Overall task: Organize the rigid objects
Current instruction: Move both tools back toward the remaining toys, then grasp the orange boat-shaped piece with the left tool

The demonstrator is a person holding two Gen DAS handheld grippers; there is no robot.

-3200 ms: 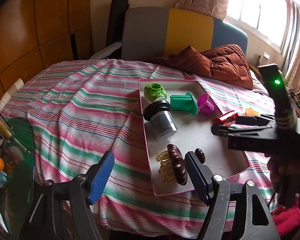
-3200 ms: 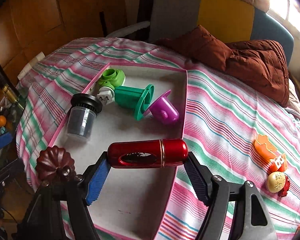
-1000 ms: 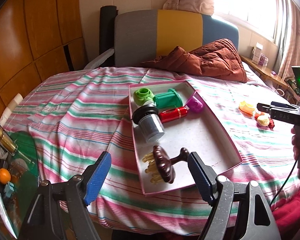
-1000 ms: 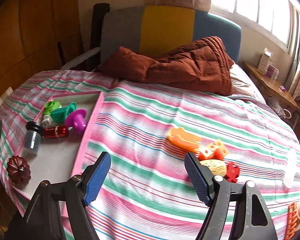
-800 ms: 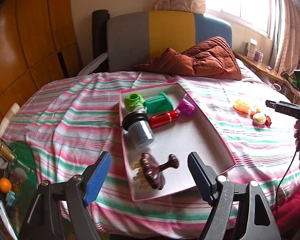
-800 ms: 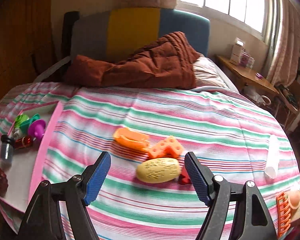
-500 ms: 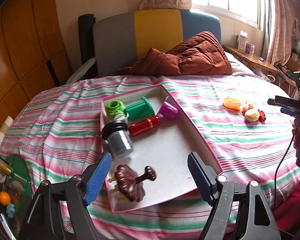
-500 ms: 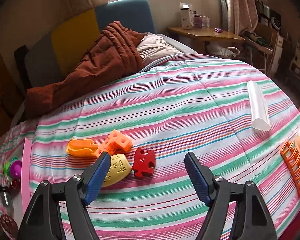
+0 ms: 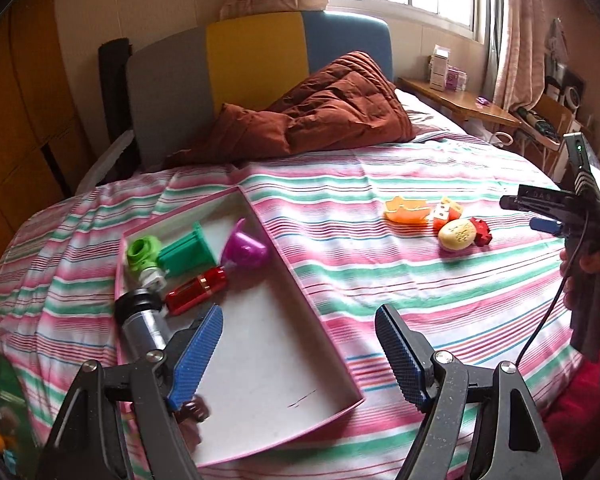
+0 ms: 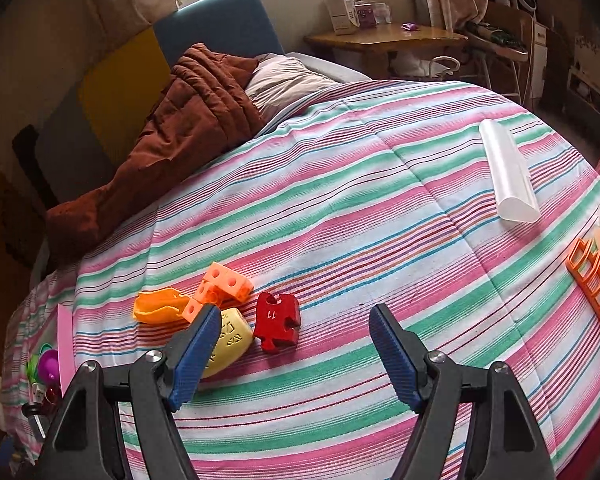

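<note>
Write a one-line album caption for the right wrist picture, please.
Open right tool above a striped bedspread, near a red puzzle piece and yellow toy.

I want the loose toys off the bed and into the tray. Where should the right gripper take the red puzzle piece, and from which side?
The red puzzle piece lies flat on the bedspread, so its thin edges are the only hold. Probably best to bring the open right gripper down from above, fingers across its two side edges. The yellow egg-shaped toy crowds the left edge, so shade toward the freer right side.
</note>
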